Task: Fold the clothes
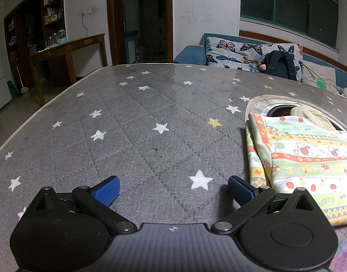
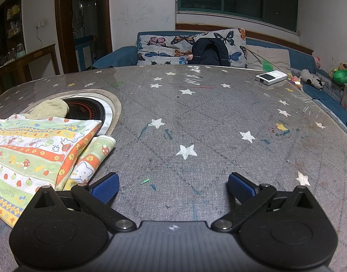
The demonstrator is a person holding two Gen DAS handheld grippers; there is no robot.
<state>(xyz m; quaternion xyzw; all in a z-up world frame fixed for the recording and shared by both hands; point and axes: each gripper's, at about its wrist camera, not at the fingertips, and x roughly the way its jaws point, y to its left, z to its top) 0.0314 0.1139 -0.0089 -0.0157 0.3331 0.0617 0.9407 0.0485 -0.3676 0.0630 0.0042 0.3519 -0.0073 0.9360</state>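
Cloth point(image 1: 309, 156) printed in bands of green, orange, yellow and white, with mushrooms, strawberries and small cartoon animals, lay folded on the table point(image 1: 150, 117), which was covered by a grey quilted sheet with white and yellow stars. It rested between the two tools, its far part overlapping a round inset burner point(image 2: 87, 111) ringed by a pale border. One corner, seen from the right wrist, was turned back so that a lower layer of the same print showed beneath it, just beside the near edge of the ring. A beige rag point(image 2: 50, 108) lay partly on the burner and touched the cloth's far edge.

Left gripper point(image 1: 173, 188) stood released, its blue pads spread wide over bare table, with the cloth just beside the right-hand pad; whether they touched could not be told. Right gripper point(image 2: 173, 187) was likewise spread wide and held nothing, the cloth lying beside its left-hand pad.

Each view cut the cloth off at the frame edge, and each tool's black body hid its near corner. Most of the burner was covered by cloth and rag. A small white device point(image 2: 271, 77) lay near the table's far right edge; its markings were too small to read.
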